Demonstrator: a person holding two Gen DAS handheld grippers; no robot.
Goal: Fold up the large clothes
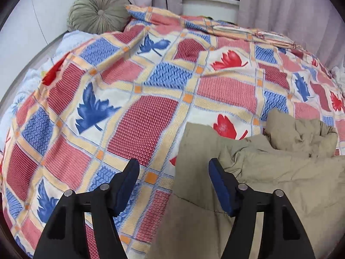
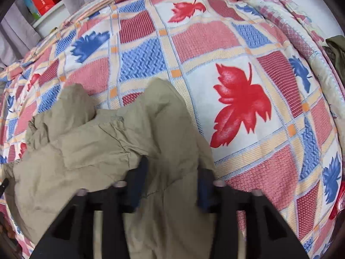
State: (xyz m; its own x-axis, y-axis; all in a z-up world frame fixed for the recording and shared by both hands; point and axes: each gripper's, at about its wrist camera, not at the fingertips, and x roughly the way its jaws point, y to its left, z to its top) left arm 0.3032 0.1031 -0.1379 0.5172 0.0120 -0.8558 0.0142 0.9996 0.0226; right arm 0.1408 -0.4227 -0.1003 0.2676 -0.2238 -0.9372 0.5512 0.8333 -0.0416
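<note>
A crumpled khaki garment [image 1: 269,183] lies on a bedspread [image 1: 140,118] patterned with red and blue squares and leaves. In the left wrist view my left gripper [image 1: 173,170] hangs open above the garment's left edge. Its right finger [image 1: 220,183] is over the cloth and its left finger [image 1: 129,179] over the bedspread, with nothing between them. In the blurred right wrist view the garment [image 2: 97,140] spreads under my right gripper [image 2: 172,172]. Its jaws stand wide apart, and a strip of cloth runs between them without being pinched. Folds of cloth cover part of its fingertips.
A round green cushion [image 1: 98,10] rests at the bed's far left by the white wall. A white shelf [image 1: 210,0] holding a red box stands behind the bed between grey curtains [image 1: 291,10]. A bunched quilt [image 2: 280,10] and a dark green item [image 2: 336,47] lie at the right.
</note>
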